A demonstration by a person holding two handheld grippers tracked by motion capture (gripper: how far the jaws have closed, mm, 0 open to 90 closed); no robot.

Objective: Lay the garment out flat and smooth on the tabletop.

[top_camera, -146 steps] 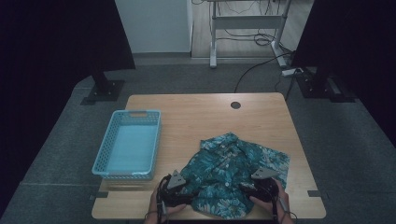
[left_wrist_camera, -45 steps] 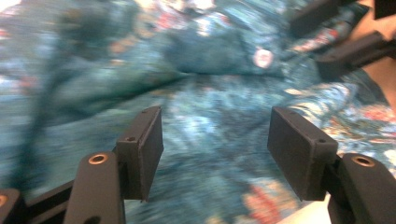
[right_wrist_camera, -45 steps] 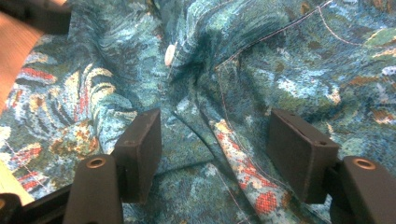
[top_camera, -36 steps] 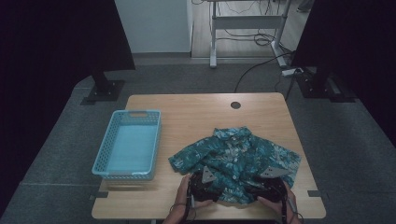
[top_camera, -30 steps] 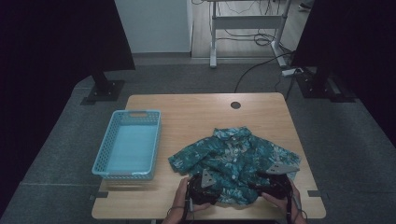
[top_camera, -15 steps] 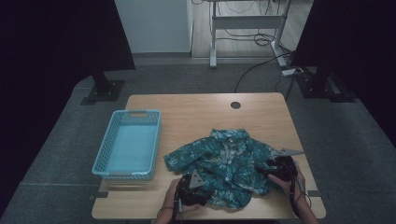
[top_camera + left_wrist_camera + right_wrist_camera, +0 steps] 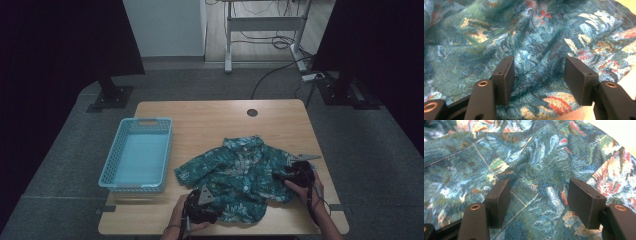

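Two grippers, left gripper (image 7: 214,214) and right gripper (image 7: 286,176), have jaws wide over the shirt (image 7: 235,175), so we'd probably pinch several rumpled layers and bunch it up on the counter (image 7: 210,120).

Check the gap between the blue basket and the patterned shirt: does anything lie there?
Nothing does. In the high view, only bare table wood separates the blue basket from the patterned shirt.

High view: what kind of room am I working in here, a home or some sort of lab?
Probably a lab or recording studio, not a home: dark curtains hang on stands around a lone wooden table, with a metal desk frame and loose floor cables behind it.
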